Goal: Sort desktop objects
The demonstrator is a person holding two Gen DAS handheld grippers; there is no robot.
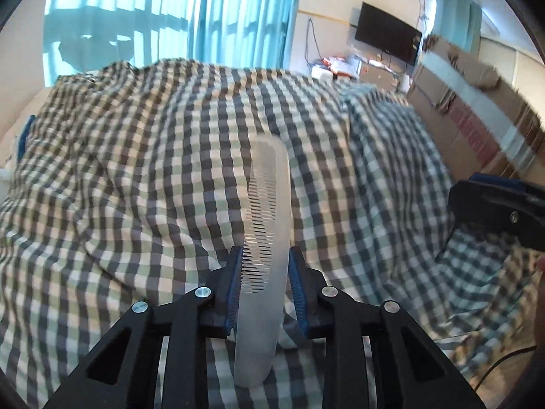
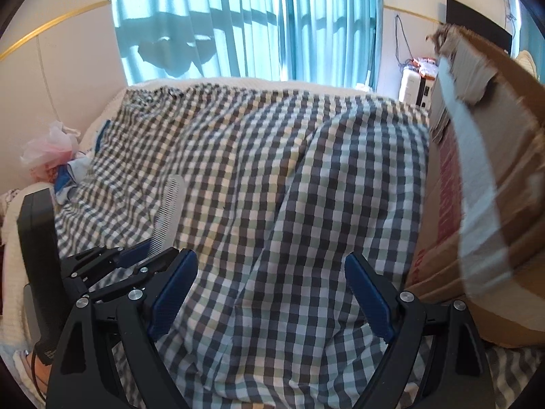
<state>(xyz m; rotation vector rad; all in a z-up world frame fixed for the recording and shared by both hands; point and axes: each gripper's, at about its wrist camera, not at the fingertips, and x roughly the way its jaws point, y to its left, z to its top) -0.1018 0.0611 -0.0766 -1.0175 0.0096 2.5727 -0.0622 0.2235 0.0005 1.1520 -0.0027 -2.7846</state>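
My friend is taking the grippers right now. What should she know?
Left gripper: shut on the comb, which sticks out forward over the checked cloth.
Right gripper: open, nothing in it, over the same cloth.
Cardboard box: at the right edge of the cloth, beside the right gripper.
Done: comb picked up.
Left: put the comb where it belongs, perhaps the box. No other things to sort show on the cloth from here.
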